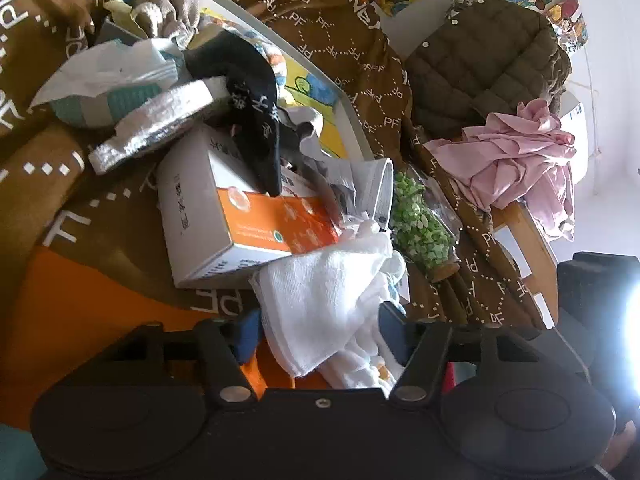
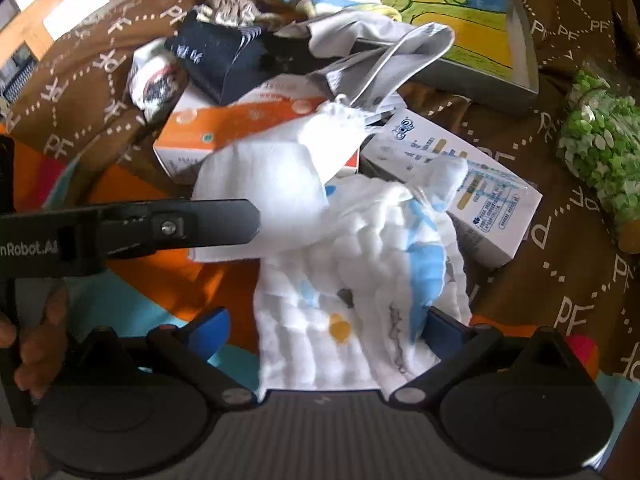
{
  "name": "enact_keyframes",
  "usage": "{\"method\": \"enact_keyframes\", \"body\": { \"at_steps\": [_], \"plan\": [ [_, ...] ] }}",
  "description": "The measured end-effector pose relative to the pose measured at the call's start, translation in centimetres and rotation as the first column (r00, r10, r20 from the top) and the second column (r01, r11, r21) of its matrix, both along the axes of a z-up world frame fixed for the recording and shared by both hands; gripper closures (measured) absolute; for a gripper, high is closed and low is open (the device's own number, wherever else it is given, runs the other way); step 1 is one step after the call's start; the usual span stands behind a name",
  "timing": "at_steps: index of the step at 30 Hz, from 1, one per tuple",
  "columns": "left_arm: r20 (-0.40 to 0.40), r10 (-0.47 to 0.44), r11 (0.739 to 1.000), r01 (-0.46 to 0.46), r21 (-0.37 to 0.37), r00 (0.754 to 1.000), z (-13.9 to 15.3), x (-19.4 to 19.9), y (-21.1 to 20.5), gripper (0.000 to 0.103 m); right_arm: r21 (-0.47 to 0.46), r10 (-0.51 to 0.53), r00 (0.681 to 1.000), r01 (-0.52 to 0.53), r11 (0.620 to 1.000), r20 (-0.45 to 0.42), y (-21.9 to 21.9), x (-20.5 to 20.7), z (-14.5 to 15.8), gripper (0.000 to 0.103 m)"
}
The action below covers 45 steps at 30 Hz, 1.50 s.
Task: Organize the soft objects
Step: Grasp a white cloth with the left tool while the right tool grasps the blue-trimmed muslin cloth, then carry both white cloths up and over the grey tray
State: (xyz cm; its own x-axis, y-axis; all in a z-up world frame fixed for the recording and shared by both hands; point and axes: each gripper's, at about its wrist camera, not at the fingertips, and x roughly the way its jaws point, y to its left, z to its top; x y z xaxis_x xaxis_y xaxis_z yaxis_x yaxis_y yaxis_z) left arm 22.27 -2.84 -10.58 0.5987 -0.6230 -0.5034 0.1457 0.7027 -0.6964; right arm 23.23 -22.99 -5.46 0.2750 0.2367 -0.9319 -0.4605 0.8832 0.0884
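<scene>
Left wrist view: your left tool (image 1: 320,332) has its blue pads on either side of a white towel (image 1: 316,296), and the towel fills the gap, so you look to be pinching it at its near edge. The towel lies draped off an orange-and-white box (image 1: 240,224) on the brown blanket (image 1: 360,64). Behind it a grey tray (image 1: 352,120) with a cartoon picture holds a black sock (image 1: 252,120) hanging over its rim and a heap of small cloths. The step in hand reads as picking out the towel; the next move calls for a clean lift clear of the box

Right wrist view: your right tool (image 2: 328,328) stands spread around a quilted white cloth with blue print (image 2: 360,288), its pads not yet pressing it. The left tool's finger (image 2: 200,220) reaches in from the left beside the towel (image 2: 264,184). The tray (image 2: 524,48) sits well behind, only partly filled
</scene>
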Motion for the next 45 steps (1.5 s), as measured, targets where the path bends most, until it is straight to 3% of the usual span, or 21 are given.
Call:
{"method": "enact_keyframes", "body": {
  "at_steps": [11,18,22,31,39,45],
  "plan": [
    [0.013,-0.002,1.000,0.002,0.021,1.000,0.0,0.0,-0.2,0.087,-0.045,-0.041,0.999,0.041,0.998,0.000,0.0,0.4,-0.3,0.016],
    [0.069,0.011,0.998,-0.016,0.063,0.998,0.6,-0.5,-0.1,0.098,-0.032,-0.067,0.998,0.066,0.997,-0.005,-0.4,0.8,-0.4,0.028],
    [0.102,-0.005,0.994,-0.006,0.108,0.995,0.9,-0.7,-0.5,0.100,-0.038,-0.061,0.998,0.061,0.997,-0.005,-0.2,0.9,-0.6,0.034],
    [0.235,0.001,0.978,-0.051,0.204,0.972,2.2,-1.9,-1.2,0.101,-0.008,-0.126,0.991,0.127,0.992,0.031,-1.6,1.2,0.1,0.073],
    [0.344,-0.041,0.968,-0.048,0.246,0.938,3.4,-3.1,-2.0,0.101,0.078,-0.227,0.968,0.219,0.972,0.105,-4.2,0.7,2.2,0.077],
    [0.369,-0.104,0.966,0.005,0.259,0.924,3.6,-3.8,-3.0,0.101,0.189,-0.356,0.920,0.325,0.927,0.163,-6.6,0.5,3.5,0.077]
  ]
}}
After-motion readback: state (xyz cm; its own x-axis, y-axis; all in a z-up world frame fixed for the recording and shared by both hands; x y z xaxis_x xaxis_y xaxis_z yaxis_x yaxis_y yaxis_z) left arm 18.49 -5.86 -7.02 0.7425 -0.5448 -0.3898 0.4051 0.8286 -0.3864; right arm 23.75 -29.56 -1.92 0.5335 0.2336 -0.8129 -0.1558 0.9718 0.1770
